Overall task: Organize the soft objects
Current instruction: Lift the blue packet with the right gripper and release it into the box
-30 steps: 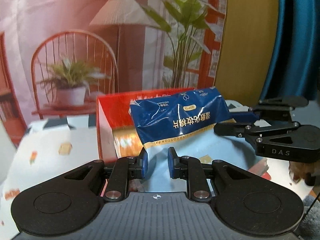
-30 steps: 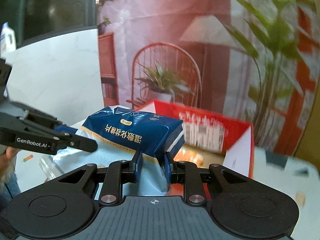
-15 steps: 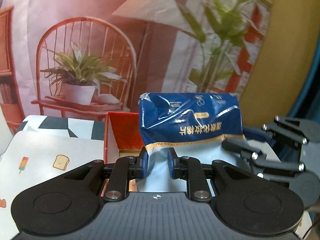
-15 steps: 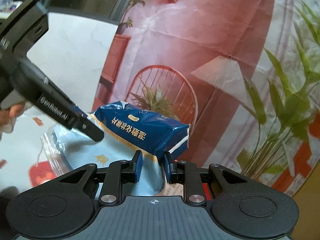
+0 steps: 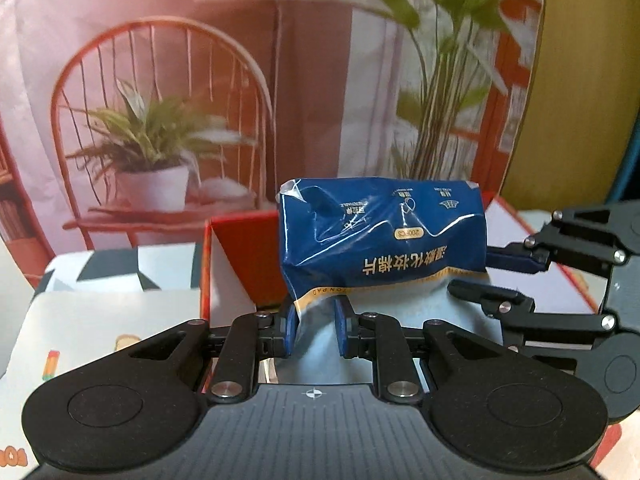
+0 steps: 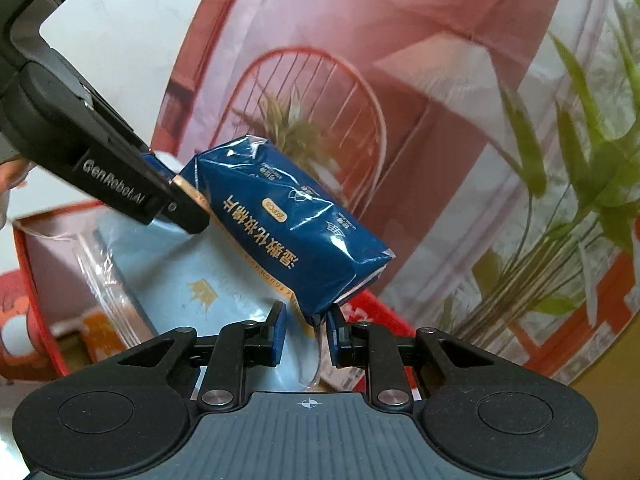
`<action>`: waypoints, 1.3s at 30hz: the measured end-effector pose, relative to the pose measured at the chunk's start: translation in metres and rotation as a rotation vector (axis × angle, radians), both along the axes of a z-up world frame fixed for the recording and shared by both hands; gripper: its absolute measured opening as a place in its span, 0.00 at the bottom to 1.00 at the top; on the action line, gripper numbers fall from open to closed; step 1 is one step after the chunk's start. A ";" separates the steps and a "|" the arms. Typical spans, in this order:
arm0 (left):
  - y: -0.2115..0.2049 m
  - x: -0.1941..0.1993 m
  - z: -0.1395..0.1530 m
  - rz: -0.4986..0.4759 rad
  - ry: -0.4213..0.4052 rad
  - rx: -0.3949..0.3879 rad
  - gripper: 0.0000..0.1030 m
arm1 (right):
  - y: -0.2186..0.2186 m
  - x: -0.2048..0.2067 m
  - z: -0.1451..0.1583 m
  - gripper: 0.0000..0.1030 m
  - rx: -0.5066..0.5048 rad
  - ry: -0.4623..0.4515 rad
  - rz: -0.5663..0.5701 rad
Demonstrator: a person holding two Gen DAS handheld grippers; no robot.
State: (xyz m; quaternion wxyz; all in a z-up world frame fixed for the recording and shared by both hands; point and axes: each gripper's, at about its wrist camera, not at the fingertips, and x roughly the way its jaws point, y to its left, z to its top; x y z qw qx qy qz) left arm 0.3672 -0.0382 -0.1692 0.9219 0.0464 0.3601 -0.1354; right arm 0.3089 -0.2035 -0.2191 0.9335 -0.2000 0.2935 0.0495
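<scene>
Pack: a soft blue pack of cotton pads [image 5: 384, 236], with a pale blue lower half, is held up in the air between two grippers, above a red box [image 5: 206, 264].
Left gripper: the left gripper [image 5: 316, 326] is clamped on the near left edge of the pack, the blue pads pressed into the plastic film.
Right gripper: the right gripper [image 6: 304, 330] is closed on the pack's right end seam; the film is seen pinched against the right pad, while a gap shows by the left pad.
Tilt: in the right wrist view the pack [image 6: 288, 224] is tipped, its left end high and its right end low.
Box: the red box [image 6: 32, 280] lies open under the pack; something orange is glimpsed inside, too blurred to be named.
Cloth: a patterned tablecloth [image 5: 100, 320] is seen to the left of the box.
Done: the pack is judged to be picked up and carried over the box.
Left: the pack is not yet set inside; lowering and letting go are judged to be still needed, and other soft things may be waiting out of view.
Changed: compared with a second ago, the pack is raised higher against the printed backdrop [image 5: 160, 80], the left view is turned more squarely onto the box's left wall, and the pack is tilted far more steeply in the right view. Both grips are kept unchanged.
</scene>
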 end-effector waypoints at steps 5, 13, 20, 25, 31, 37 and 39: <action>0.006 -0.002 -0.008 -0.012 0.073 0.002 0.20 | 0.003 -0.003 -0.006 0.19 0.013 0.082 0.031; 0.008 -0.009 -0.020 -0.020 0.118 0.008 0.20 | 0.003 -0.007 -0.013 0.18 0.078 0.166 0.014; 0.008 -0.014 -0.018 -0.035 0.115 0.016 0.21 | -0.004 -0.006 -0.019 0.18 0.151 0.191 -0.036; 0.006 -0.018 -0.014 -0.041 0.092 0.042 0.33 | -0.009 -0.008 -0.020 0.28 0.186 0.185 -0.103; 0.007 -0.031 -0.004 -0.025 0.048 0.056 0.34 | -0.019 -0.018 -0.014 0.35 0.240 0.143 -0.168; 0.014 -0.057 0.011 -0.009 0.012 0.007 0.34 | -0.024 -0.043 0.003 0.35 0.343 0.052 -0.198; 0.015 -0.068 0.016 -0.010 0.009 -0.005 0.34 | -0.024 -0.054 0.009 0.35 0.388 0.015 -0.218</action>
